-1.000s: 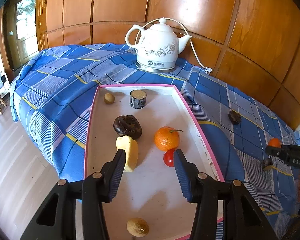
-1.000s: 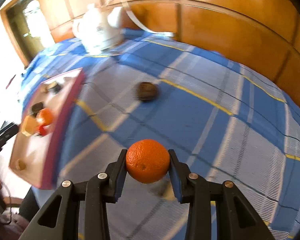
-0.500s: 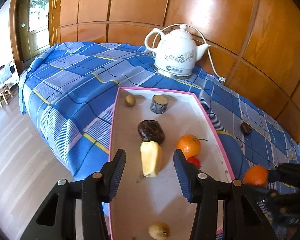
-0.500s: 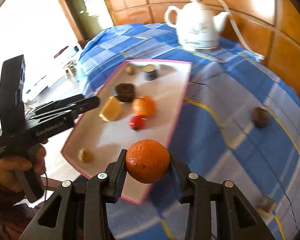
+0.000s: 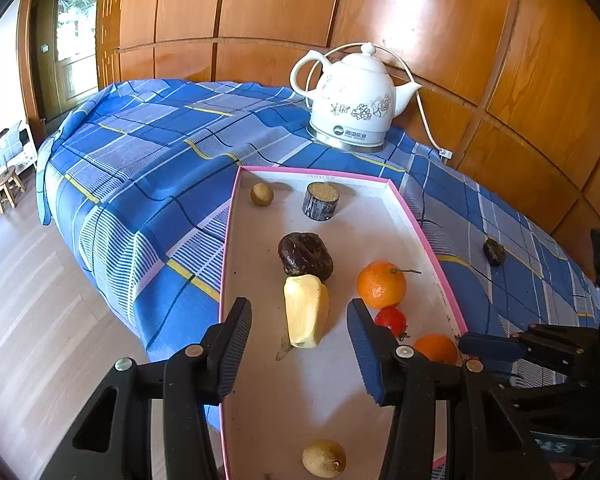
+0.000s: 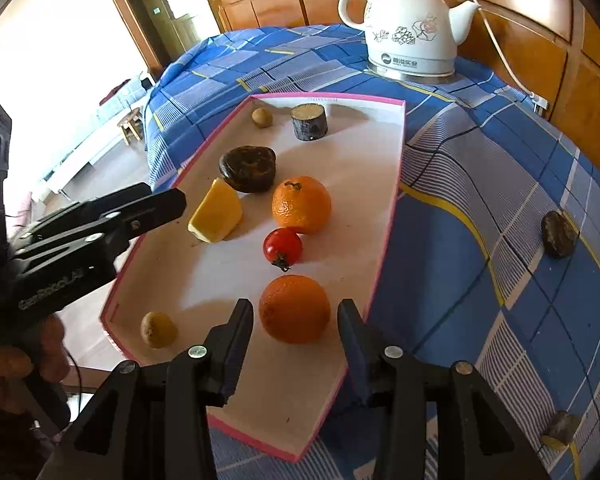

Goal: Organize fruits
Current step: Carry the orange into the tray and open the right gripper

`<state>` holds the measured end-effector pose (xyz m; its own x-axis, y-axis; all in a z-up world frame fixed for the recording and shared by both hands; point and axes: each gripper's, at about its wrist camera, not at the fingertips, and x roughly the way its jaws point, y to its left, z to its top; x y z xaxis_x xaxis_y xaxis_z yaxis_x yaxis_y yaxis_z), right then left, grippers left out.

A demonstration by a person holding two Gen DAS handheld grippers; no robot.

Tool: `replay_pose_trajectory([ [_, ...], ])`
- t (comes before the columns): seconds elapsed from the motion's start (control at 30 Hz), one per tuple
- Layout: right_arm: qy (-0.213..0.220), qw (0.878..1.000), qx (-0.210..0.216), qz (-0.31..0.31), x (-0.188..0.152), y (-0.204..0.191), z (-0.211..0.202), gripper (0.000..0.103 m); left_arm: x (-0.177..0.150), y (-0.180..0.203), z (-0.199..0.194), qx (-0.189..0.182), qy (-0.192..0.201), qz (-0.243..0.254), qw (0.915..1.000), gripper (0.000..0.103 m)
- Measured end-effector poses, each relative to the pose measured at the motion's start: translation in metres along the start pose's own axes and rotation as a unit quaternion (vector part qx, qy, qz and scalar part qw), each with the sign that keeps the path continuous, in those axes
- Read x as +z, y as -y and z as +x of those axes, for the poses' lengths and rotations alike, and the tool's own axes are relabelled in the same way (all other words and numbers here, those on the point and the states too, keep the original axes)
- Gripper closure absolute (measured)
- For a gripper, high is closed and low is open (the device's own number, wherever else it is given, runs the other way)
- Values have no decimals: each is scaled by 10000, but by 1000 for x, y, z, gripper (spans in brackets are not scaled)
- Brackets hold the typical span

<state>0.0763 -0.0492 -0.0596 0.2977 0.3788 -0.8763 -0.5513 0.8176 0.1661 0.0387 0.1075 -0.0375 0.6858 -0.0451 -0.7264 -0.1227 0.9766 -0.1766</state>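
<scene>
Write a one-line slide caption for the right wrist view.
Right gripper fingers opening around an orange resting in the pink-rimmed tray beside a cherry tomato.

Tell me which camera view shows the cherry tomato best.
The right wrist view: the cherry tomato lies whole and unobstructed in the tray, stem visible, between two oranges. In the left wrist view, the left gripper's finger hides part of it.

The white kettle (image 6: 410, 20), upper right of the right wrist view, bears a round logo and a few characters on its base band, too small to read. Lettering on the left tongs' (image 6: 162, 206) body is blurred.
</scene>
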Motion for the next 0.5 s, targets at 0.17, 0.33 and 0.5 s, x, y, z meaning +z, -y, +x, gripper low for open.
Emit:
replay_pose_trajectory([
  [0.17, 144, 9999, -56, -16, -5, 1, -15, 58, 1, 4, -1, -14, 21, 68, 10000, 53],
  [0.33, 211, 9996, -141, -78, -11, -2, -25, 58, 0, 8, -3, -46, 33, 121, 9999, 52],
  [0.5, 280, 9993, -218, -70, -17, 2, -34, 58, 0, 13, -6, -57, 64, 202, 9998, 52],
])
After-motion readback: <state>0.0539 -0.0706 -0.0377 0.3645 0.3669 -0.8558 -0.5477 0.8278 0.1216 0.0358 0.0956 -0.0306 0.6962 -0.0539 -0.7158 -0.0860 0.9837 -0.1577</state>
